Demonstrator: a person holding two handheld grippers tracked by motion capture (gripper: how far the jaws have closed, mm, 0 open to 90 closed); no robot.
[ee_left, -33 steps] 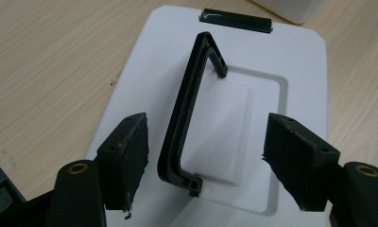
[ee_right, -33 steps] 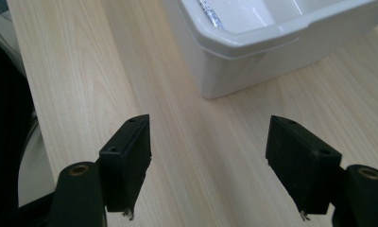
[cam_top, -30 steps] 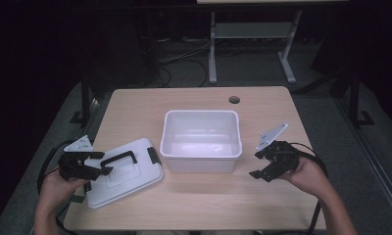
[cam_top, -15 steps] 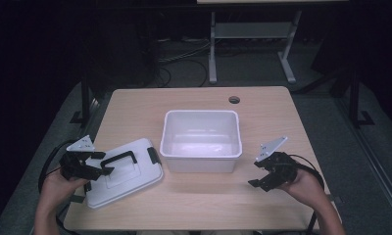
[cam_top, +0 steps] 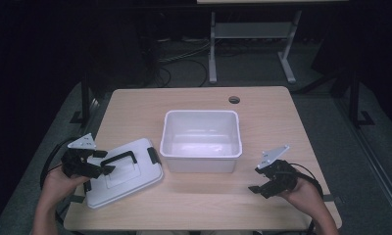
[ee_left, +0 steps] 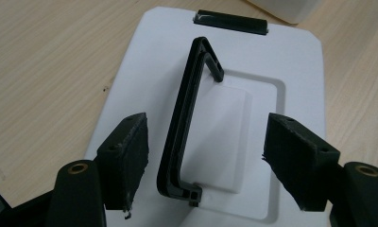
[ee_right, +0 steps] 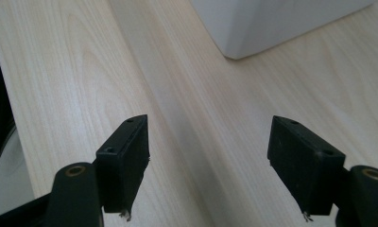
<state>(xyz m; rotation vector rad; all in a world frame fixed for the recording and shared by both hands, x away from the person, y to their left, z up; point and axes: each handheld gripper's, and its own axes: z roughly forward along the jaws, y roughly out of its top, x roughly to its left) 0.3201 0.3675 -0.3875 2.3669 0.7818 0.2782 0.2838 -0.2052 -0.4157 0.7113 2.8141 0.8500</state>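
Observation:
A white lid (cam_top: 135, 181) with a black carry handle (cam_top: 119, 158) lies flat at the table's front left. My left gripper (cam_top: 104, 162) hovers over it, open. In the left gripper view the raised handle (ee_left: 184, 127) stands between the pads of the left gripper (ee_left: 208, 142), closer to the left pad, and touches neither. An empty white bin (cam_top: 202, 157) sits mid-table. My right gripper (cam_top: 257, 179) is low over bare wood to the bin's front right, open with nothing between its fingers. The right gripper view shows the right gripper (ee_right: 210, 165) facing a corner of the bin (ee_right: 272, 23).
The lid (ee_left: 281, 94) carries a black latch clip (ee_left: 232, 21) at its far end. A round cable hole (cam_top: 234, 100) is in the wooden table (cam_top: 282, 122) at the back right. Beyond the table stand a metal frame (cam_top: 253, 34) and loose cables on a dark floor.
My right gripper has sunk and drawn back from the bin's right side toward the table's front edge, still open. The left gripper and the lid have stayed put.

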